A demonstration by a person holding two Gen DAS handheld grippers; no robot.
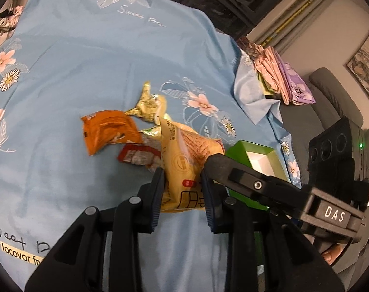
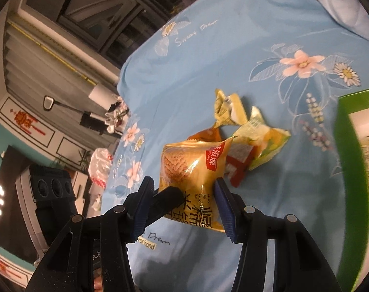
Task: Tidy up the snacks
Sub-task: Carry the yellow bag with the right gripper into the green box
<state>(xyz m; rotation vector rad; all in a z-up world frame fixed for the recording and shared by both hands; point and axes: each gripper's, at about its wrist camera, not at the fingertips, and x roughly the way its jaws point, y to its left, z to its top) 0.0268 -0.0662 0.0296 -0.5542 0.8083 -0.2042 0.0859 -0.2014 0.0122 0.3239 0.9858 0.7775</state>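
Yellow packet lettered "NUO MI GUO BA", pinched by left gripper and right gripper alike. Behind it, one orange packet, one red, two pale gold. "Sweet Dream" printed on blue sheet.

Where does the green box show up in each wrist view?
Left wrist: green box, lower right of centre, partly behind the other tongs' arm, white inside showing.
Right wrist: green box, cut off at the right edge.
Shared landmark: yellow snack packet, between the fingers in both views.

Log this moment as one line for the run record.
left gripper: holding yellow snack packet | right gripper: jaws around same packet | other snacks: on blue bedsheet | green box: right of pile
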